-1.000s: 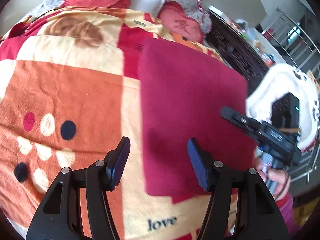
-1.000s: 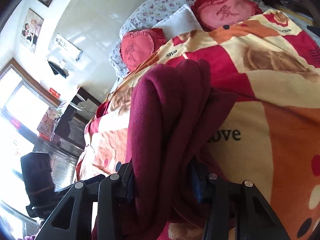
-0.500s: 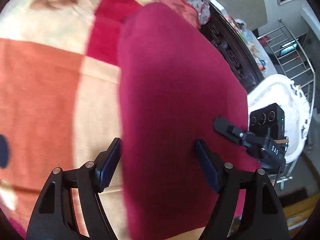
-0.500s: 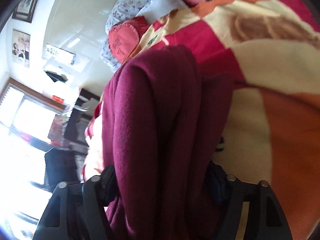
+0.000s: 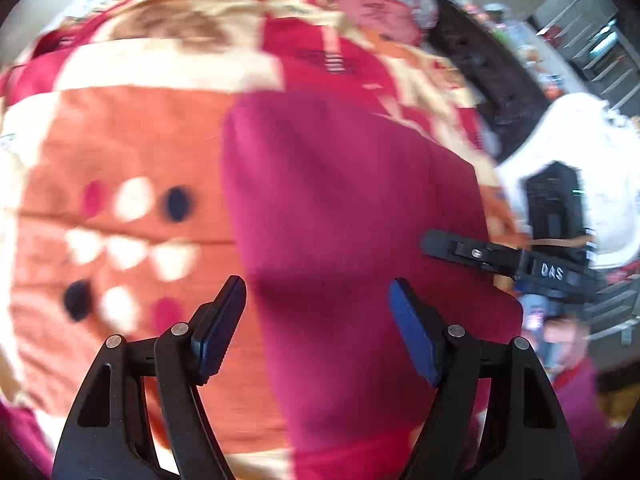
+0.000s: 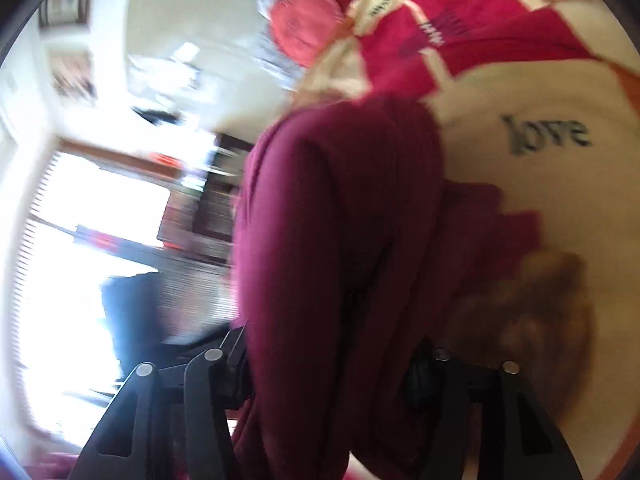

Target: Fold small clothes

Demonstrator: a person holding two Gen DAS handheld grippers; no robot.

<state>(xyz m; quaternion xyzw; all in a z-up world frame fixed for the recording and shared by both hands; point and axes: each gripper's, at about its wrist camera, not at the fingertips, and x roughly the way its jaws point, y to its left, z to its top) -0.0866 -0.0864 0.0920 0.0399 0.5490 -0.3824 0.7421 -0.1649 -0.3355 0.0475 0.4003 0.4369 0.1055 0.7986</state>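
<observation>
A dark red folded garment [image 5: 352,216] lies on a patterned bed blanket [image 5: 120,152]. My left gripper [image 5: 320,320] is open and empty, hovering above the garment's near left edge. My right gripper [image 5: 440,246] shows at the garment's right edge in the left wrist view. In the right wrist view the garment [image 6: 340,260] is bunched up thick between the fingers of the right gripper [image 6: 328,364], whose tips are hidden by the cloth. Both views are blurred by motion.
Red heart cushions [image 5: 372,8] and a flowered pillow lie at the head of the bed. A dark carved bed frame [image 5: 480,64] and a white chair [image 5: 580,140] stand to the right. A bright window [image 6: 80,240] is beyond the bed's edge.
The left gripper has pulled back and up, so more blanket shows. The right gripper has swung with the garment still between its fingers. Both views are now blurred.
</observation>
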